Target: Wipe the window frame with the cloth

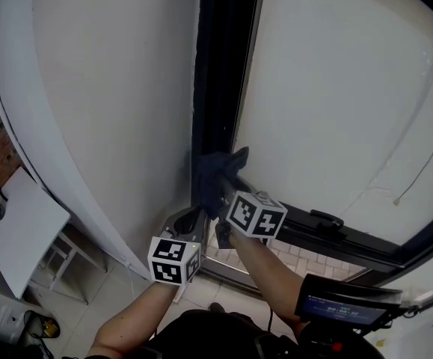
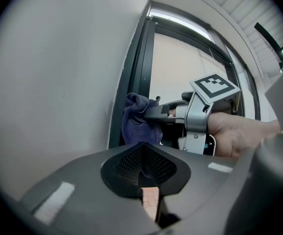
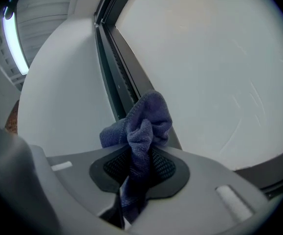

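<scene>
1. Left tongs [image 2: 142, 168] pressed together, empty, low beside white wall [image 1: 119, 88].
2. Right tongs [image 3: 140, 164] clamped on blue cloth [image 3: 147, 115].
3. Cloth bunched against dark vertical window frame [image 1: 217, 66], near its bottom corner.

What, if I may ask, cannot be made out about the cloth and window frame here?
Head view: the cloth covers where it meets the window frame.
Head view: the screen's print is too small.
Left gripper view: the left tool's body hides the frame's foot.
</scene>
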The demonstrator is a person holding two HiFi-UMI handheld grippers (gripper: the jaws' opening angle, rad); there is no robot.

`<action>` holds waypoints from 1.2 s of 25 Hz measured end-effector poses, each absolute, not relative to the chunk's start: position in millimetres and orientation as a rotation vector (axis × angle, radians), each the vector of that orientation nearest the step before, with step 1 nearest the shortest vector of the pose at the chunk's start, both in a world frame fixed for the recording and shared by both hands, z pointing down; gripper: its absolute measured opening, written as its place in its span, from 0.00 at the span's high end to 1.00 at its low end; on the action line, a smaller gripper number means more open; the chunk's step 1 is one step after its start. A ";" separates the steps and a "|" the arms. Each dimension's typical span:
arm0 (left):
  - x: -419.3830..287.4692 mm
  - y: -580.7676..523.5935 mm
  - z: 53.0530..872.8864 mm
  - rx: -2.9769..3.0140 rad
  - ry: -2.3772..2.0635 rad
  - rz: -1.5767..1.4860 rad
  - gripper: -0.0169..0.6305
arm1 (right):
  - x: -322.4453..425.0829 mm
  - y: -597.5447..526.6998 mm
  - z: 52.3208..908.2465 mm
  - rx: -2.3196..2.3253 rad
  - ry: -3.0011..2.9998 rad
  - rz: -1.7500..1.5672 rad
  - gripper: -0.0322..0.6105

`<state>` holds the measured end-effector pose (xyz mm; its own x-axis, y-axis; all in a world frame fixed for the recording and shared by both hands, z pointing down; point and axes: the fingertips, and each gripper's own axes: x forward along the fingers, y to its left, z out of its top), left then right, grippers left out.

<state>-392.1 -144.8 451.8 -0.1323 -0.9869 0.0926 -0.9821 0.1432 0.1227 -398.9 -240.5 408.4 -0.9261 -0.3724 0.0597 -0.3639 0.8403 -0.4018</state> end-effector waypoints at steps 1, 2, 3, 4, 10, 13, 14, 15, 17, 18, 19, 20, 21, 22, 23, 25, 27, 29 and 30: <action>-392.1 -146.3 448.3 1.965 -2.259 -0.052 0.97 | -399.6 -241.6 403.5 -0.594 2.990 -0.646 0.82; -392.3 -147.3 445.2 1.965 -2.263 -0.056 0.97 | -399.8 -242.1 398.8 -0.589 2.986 -0.645 0.82; -392.4 -147.9 442.2 1.964 -2.266 -0.058 0.97 | -399.6 -242.0 394.2 -0.585 2.982 -0.642 0.82; -392.8 -148.3 439.0 1.964 -2.270 -0.061 0.97 | -399.3 -241.9 389.7 -0.580 2.977 -0.637 0.82; -397.9 -152.7 418.5 1.974 -2.305 -0.073 0.97 | -399.3 -245.9 361.9 -0.555 2.960 -0.582 0.82; -397.7 -153.4 411.3 1.981 -2.308 -0.078 0.97 | -398.8 -247.2 352.3 -0.545 2.955 -0.579 0.82; -397.4 -153.4 408.9 1.983 -2.310 -0.081 0.97 | -398.4 -247.4 349.7 -0.543 2.955 -0.578 0.82; -397.2 -153.2 406.1 1.987 -2.312 -0.085 0.97 | -397.9 -247.5 346.7 -0.541 2.955 -0.574 0.82; -396.7 -152.1 399.9 1.998 -2.315 -0.093 0.97 | -397.0 -246.8 339.0 -0.538 2.952 -0.559 0.82; -396.4 -151.3 396.9 2.004 -2.318 -0.096 0.97 | -396.7 -246.4 334.3 -0.537 2.948 -0.549 0.82; -396.2 -150.7 393.9 2.009 -2.321 -0.096 0.97 | -396.7 -246.2 328.9 -0.534 2.944 -0.538 0.82; -396.1 -150.5 391.1 2.015 -2.324 -0.096 0.97 | -396.9 -246.0 322.9 -0.531 2.940 -0.524 0.82; -396.0 -150.5 388.4 2.020 -2.328 -0.096 0.97 | -397.3 -246.1 316.7 -0.528 2.936 -0.508 0.82; -395.9 -151.0 385.7 2.025 -2.331 -0.098 0.97 | -397.5 -246.5 310.6 -0.525 2.933 -0.490 0.82; -395.8 -151.7 383.1 2.029 -2.333 -0.102 0.97 | -397.5 -247.2 304.5 -0.522 2.928 -0.471 0.82; -395.9 -152.9 377.5 2.037 -2.337 -0.110 0.97 | -397.5 -248.6 292.4 -0.515 2.916 -0.439 0.82; -395.7 -152.8 370.8 2.044 -2.341 -0.115 0.97 | -397.8 -248.3 281.0 -0.511 2.912 -0.412 0.82; -394.3 -153.0 363.7 2.055 -2.344 -0.116 0.97 | -396.9 -247.4 270.9 -0.511 2.909 -0.385 0.82; -393.2 -153.5 360.4 2.062 -2.343 -0.117 0.97 | -396.4 -247.3 266.5 -0.511 2.906 -0.374 0.82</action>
